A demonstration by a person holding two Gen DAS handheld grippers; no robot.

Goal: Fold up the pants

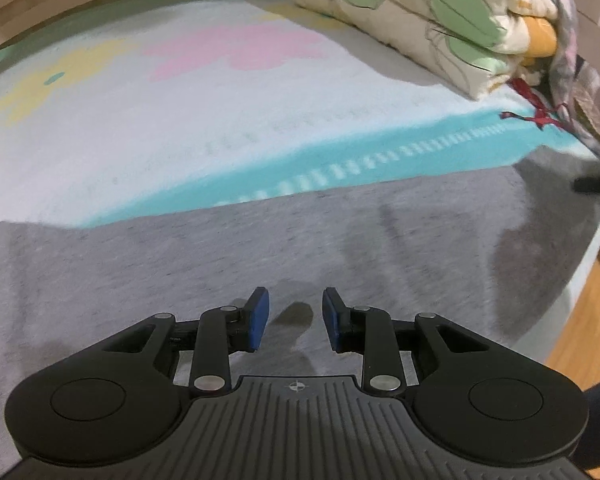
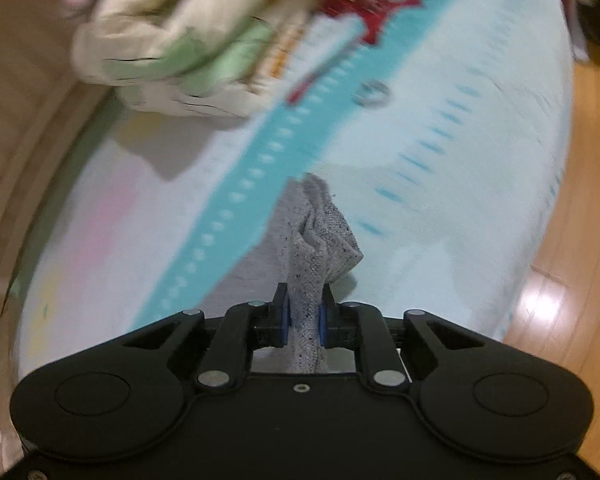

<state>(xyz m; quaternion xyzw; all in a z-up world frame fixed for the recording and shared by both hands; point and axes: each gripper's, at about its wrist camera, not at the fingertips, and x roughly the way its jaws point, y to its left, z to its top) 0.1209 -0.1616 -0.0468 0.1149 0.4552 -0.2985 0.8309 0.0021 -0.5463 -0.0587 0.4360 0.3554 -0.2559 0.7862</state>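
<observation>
Your heather-grey knit pants (image 1: 260, 248) lay flat on the bed | right claw (image 2: 303, 318) pinched a bunched fold | left claw (image 1: 296, 318) spread, empty | far bedding blurred.

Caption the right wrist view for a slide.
Right tool pinching a bunched fold of the grey pants above the pastel bedsheet.

The bed (image 1: 180, 120) wore a pale sheet printed with soft pink and yellow shapes, crossed by a turquoise band (image 1: 379, 160) dotted with white dashes. Grey pants (image 1: 260, 248) lay spread flat across its near side, reaching almost to the mattress edge above the wooden floor (image 2: 579, 200). At the far end sat a folded cream quilt (image 1: 419, 20) with green patches, and just beside it a red scrap of fabric (image 1: 535, 114) rested on the sheet.
</observation>
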